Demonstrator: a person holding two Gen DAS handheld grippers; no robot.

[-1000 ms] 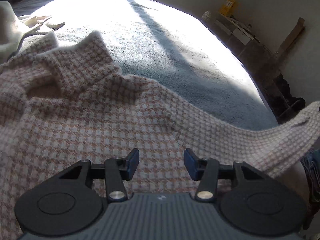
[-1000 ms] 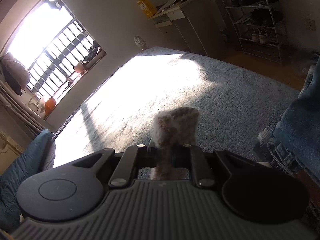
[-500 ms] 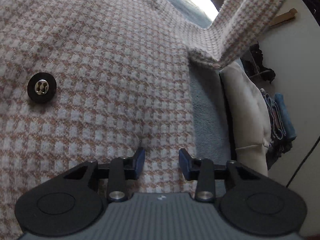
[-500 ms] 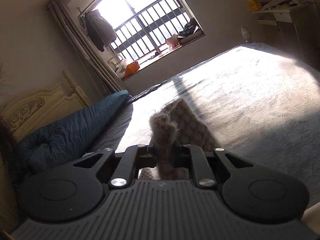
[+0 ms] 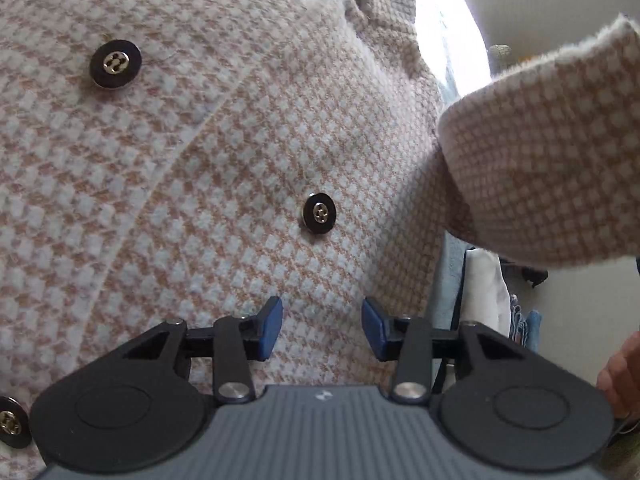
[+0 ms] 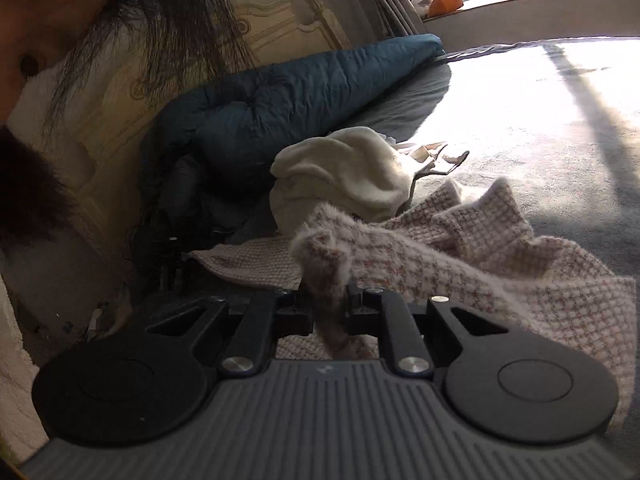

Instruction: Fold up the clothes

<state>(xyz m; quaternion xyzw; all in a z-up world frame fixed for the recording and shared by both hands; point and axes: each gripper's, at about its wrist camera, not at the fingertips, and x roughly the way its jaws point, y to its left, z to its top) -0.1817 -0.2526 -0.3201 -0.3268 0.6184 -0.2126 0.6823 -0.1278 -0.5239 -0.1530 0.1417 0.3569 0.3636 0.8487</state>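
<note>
A pink and white checked knit jacket (image 5: 224, 152) with black snap buttons (image 5: 319, 213) lies spread on the bed and fills the left wrist view. My left gripper (image 5: 322, 328) is open and empty just above its front. Its sleeve (image 5: 548, 160) hangs over from the right. My right gripper (image 6: 329, 312) is shut on the fuzzy end of that sleeve (image 6: 320, 256) and holds it over the jacket body (image 6: 500, 256).
A cream fleece garment (image 6: 344, 172) lies bunched beyond the jacket. A dark blue duvet (image 6: 288, 96) runs along the headboard. The grey bed cover (image 6: 560, 128) is sunlit to the right. Folded clothes (image 5: 520, 324) sit at the bed's edge.
My right gripper has swung the sleeve from out over the bed back across the jacket, turning toward the headboard. My left gripper has moved along the jacket front to the buttons, still open.
</note>
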